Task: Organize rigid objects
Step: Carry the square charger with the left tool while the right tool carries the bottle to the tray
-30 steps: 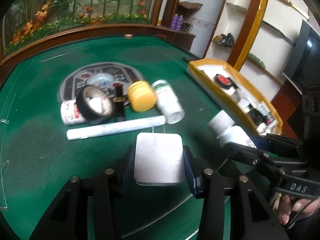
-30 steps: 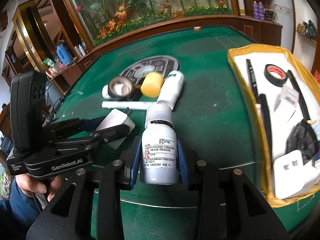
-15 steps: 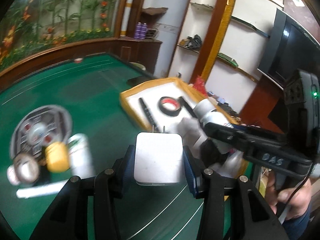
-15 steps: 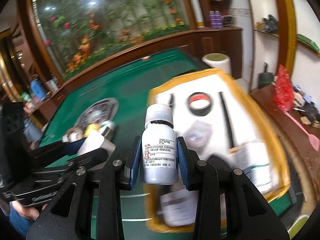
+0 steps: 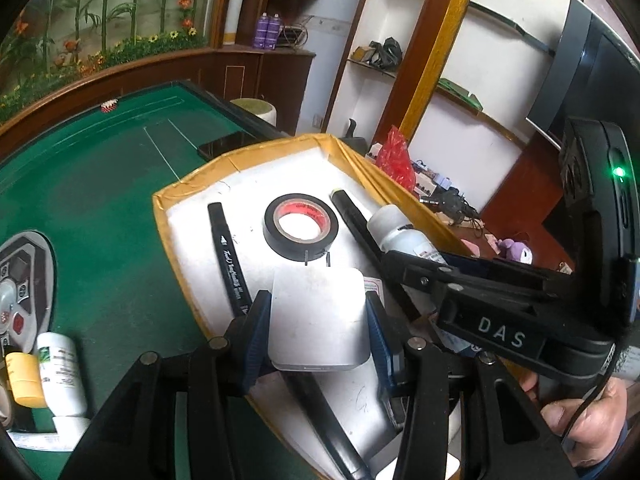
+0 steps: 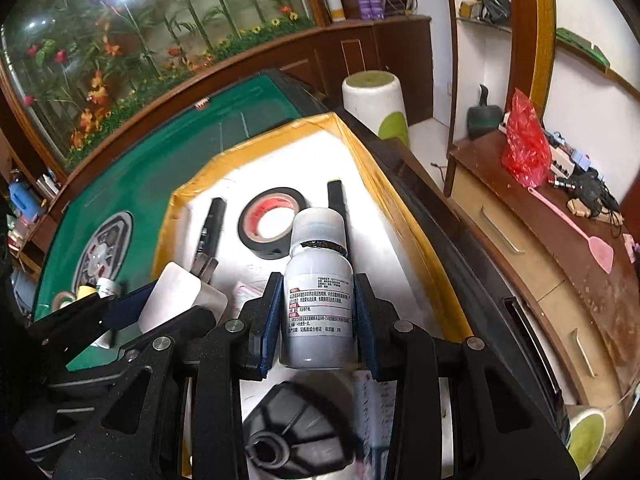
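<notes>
While I hover over tray [image 5: 188,196], left gripper [image 5: 319,322] clamps charger [image 5: 318,318], right gripper [image 6: 316,312] clamps bottle [image 6: 318,292], ready for drop near tape roll [image 5: 301,226].

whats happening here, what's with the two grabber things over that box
A person is sorting small items from a green table into a yellow-edged tray. The left gripper is clamped on a white plug adapter, and the right gripper on a white medicine bottle. Both are held above the tray, which already holds a roll of black tape and black markers. More bottles wait on the table.
</notes>
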The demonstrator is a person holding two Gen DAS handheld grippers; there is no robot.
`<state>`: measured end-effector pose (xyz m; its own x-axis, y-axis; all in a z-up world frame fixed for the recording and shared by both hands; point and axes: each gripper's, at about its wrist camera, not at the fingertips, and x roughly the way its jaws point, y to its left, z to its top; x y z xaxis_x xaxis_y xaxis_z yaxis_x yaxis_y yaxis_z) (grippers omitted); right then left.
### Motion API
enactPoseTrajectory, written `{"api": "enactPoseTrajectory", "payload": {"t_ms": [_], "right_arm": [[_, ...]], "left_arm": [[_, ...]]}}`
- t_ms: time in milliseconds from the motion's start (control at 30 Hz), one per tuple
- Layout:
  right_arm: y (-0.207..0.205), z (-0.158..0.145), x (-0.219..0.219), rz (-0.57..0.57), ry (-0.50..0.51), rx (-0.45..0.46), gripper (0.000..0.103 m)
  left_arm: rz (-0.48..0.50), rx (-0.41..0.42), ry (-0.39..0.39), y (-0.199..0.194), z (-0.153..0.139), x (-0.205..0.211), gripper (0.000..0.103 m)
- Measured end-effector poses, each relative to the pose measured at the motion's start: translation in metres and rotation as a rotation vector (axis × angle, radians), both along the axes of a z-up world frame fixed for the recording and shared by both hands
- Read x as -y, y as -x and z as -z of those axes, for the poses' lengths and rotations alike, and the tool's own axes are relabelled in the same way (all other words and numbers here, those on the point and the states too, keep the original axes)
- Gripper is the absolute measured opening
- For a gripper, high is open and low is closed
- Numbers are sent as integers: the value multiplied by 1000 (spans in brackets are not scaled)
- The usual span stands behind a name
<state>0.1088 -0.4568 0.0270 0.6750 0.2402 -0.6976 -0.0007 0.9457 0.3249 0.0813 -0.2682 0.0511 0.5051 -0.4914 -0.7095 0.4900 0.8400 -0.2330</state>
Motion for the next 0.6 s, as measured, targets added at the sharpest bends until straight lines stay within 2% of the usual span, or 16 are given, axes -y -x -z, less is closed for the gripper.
{"api": "enactPoseTrajectory", "payload": {"t_ms": [233,267,333,400,467,500,600], "right_arm": [[-8,8,0,1,-21,-23,34],[-8,9,0,3,-25,-27,34],[-7,11,0,4,-23,-40,35],[-5,9,0,8,-20,-34,38],[0,5,0,19,-9,-15,50],[1,3,0,21,-6,-9,52],[11,-5,-2,43,5,16,53]], "left_arm": [[-13,-1,19,2,3,-4,48],[-13,-9,25,2,4,-4,50],[-17,-21,40,0,3,-6,63],[-23,-10,54,3,1,-8,66],[-24,-4,57,5,-2,-11,70],[-24,-6,62,7,-2,-11,70],[-19,0,76,14,-6,-16,70]]}}
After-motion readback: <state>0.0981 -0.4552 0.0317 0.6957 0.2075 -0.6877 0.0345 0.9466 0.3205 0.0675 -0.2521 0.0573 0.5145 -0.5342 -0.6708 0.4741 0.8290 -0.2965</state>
